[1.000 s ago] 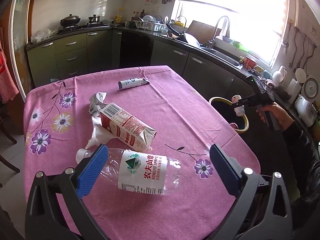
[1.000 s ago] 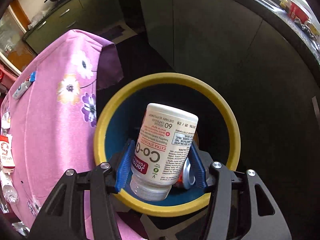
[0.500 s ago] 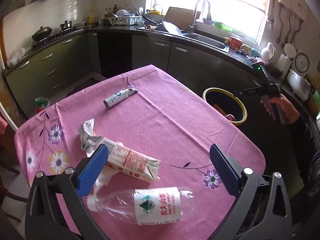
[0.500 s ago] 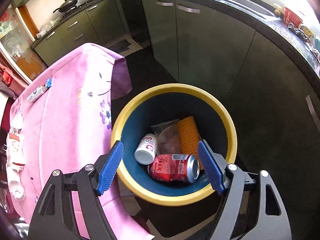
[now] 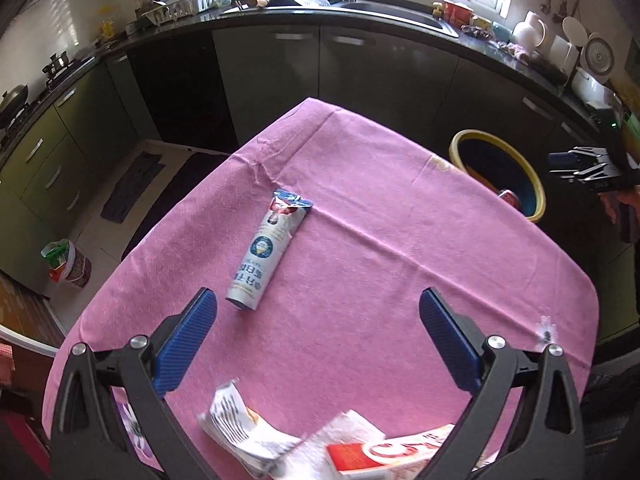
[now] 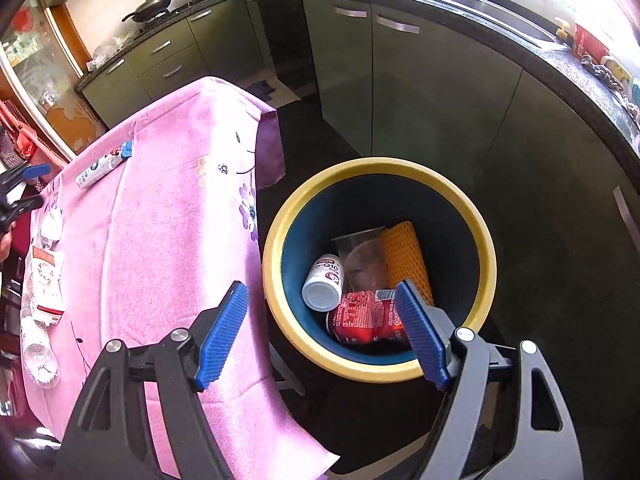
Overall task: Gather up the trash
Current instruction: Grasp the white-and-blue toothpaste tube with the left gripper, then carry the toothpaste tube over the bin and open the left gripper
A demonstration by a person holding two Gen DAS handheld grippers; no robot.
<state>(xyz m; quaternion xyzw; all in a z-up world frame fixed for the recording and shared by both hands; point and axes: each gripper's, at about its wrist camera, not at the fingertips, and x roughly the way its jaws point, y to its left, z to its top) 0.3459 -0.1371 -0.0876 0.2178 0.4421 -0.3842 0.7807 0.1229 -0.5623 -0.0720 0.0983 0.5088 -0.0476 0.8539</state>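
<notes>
Right gripper [image 6: 320,332] just opened wide, empty; supplement bottle [image 6: 325,285] now inside the bin [image 6: 280,216]. Left gripper [image 5: 318,338] also open, empty, now moved over the tube [image 5: 266,250]. Probably next to collect.

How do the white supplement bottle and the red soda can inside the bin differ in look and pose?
The white supplement bottle is white plastic and undented, while the red soda can is red metal and looks crumpled. The bottle leans against the wall of the bin, its round white end towards the camera; the can lies on its side, lengthwise across the bottom. Both rest touching each other inside the yellow-rimmed bin.
</notes>
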